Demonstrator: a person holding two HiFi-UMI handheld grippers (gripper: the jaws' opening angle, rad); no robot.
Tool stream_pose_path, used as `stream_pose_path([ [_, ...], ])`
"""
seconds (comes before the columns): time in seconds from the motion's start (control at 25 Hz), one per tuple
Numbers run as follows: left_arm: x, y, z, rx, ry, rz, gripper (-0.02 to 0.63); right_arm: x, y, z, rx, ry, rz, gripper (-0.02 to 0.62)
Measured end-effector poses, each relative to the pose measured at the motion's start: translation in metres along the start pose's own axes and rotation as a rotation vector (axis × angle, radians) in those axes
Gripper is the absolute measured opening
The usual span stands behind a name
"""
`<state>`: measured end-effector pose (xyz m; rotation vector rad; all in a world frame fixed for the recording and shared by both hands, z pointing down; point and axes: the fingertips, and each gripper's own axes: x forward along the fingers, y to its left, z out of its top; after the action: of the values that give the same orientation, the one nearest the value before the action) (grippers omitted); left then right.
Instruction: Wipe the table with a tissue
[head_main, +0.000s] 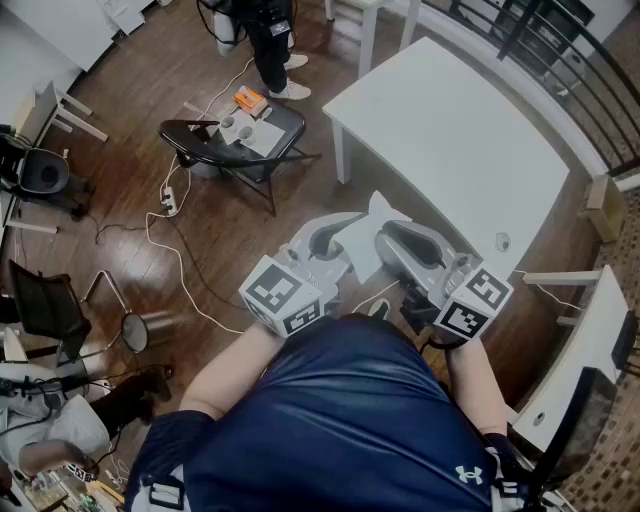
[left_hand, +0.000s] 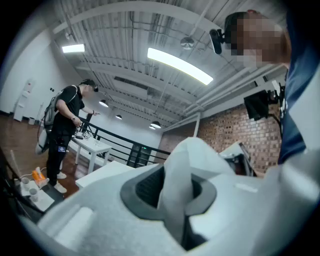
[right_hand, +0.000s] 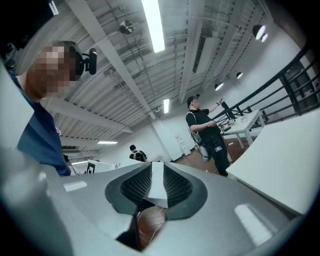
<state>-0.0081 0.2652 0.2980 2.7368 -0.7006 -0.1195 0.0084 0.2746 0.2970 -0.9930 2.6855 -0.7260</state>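
Left hand-held gripper (left_hand: 171, 194) clamped tight on tissue (head_main: 377, 216) – bunched fold between jaws. Right hand-held gripper (right_hand: 153, 187) pinching thin edge of same tissue. Held up between both, short of table (head_main: 450, 140) ahead. Probably light, limp, easily torn – better gripped at bunched fold.

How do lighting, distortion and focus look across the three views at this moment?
Head view: dim, even light, edges bowed, the white table bright but not washed out. Left gripper view: fisheye with dark corners, the strip light glaring, the tissue in the left hand-held gripper soft from closeness. Right gripper view: same fisheye vignette, the ceiling light overexposed, the room behind sharp.
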Motion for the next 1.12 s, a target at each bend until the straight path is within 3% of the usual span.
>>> stream_pose_path([
  [0.12, 0.006, -0.005, -0.001, -0.111, 0.011, -0.060, 0.040, -0.003, -0.015, -0.001, 0.077, -0.014, -0.003, 0.077],
  [0.28, 0.005, -0.011, -0.005, -0.342, 0.011, -0.165, 0.140, -0.010, -0.023, -0.009, 0.172, -0.028, 0.008, 0.075],
  [0.36, 0.001, -0.022, -0.009, -0.439, 0.002, -0.224, 0.140, -0.016, -0.020, -0.017, 0.231, -0.034, 0.037, 0.075],
  [0.44, 0.003, -0.031, -0.005, -0.482, -0.021, -0.295, 0.152, -0.019, -0.017, -0.014, 0.282, -0.059, 0.101, 0.078],
  [0.56, 0.008, -0.054, 0.007, -0.477, -0.049, -0.401, 0.150, -0.030, -0.012, -0.001, 0.352, -0.102, 0.197, 0.108],
  [0.68, 0.010, -0.079, 0.010, -0.466, -0.059, -0.482, 0.150, -0.046, -0.006, 0.001, 0.391, -0.115, 0.242, 0.181],
  [0.84, 0.019, -0.097, 0.012, -0.492, -0.065, -0.546, 0.150, -0.059, -0.001, 0.006, 0.442, -0.129, 0.312, 0.174],
  [0.96, 0.029, -0.107, 0.007, -0.454, -0.046, -0.539, 0.138, -0.071, -0.009, 0.007, 0.470, -0.153, 0.328, 0.119],
  [1.0, 0.034, -0.107, 0.004, -0.430, -0.033, -0.518, 0.138, -0.074, -0.015, 0.006, 0.468, -0.159, 0.314, 0.076],
  [1.12, 0.052, -0.108, -0.011, -0.346, 0.017, -0.424, 0.137, -0.085, -0.033, 0.006, 0.442, -0.178, 0.235, 0.058],
])
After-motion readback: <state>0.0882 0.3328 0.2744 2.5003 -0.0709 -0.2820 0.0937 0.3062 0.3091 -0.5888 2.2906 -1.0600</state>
